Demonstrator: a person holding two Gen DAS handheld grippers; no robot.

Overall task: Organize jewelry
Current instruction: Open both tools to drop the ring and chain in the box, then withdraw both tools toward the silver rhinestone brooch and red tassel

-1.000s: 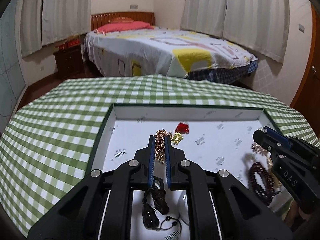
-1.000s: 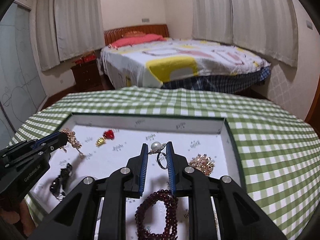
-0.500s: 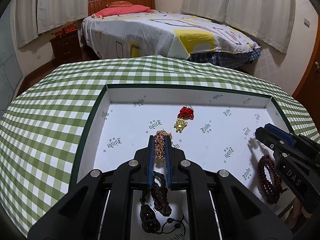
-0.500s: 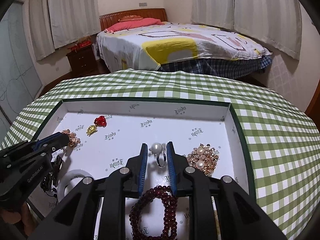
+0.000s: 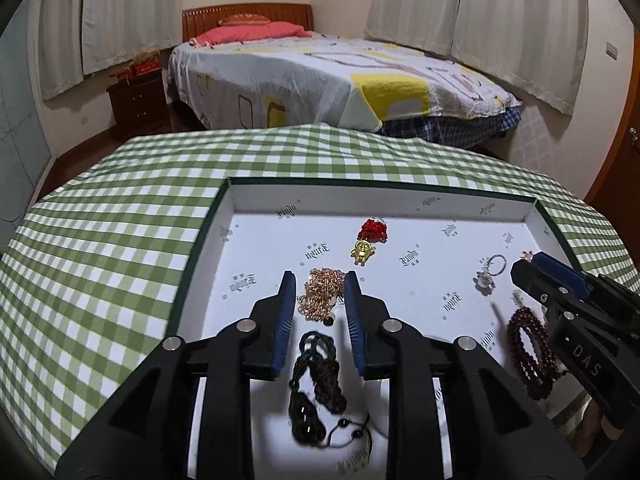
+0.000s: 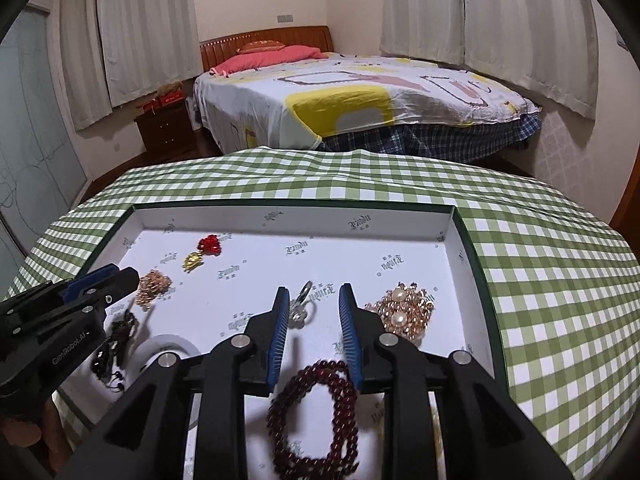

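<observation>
While both my jaws stand apart, my left gripper [image 5: 320, 300] straddles the gold chain [image 5: 322, 294] lying in the white tray [image 5: 384, 196]; my right gripper [image 6: 310, 312] flanks the pearl ring [image 6: 301, 308] on the tray floor.

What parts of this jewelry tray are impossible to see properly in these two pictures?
- Left wrist view: the dark beaded bracelet is partly covered by the right gripper.
- Right wrist view: the dark cord necklace is partly behind the left gripper.
- Both views: the tray's near edge is hidden under the gripper bodies.
- The logos printed on the tray floor are too small to read.
</observation>
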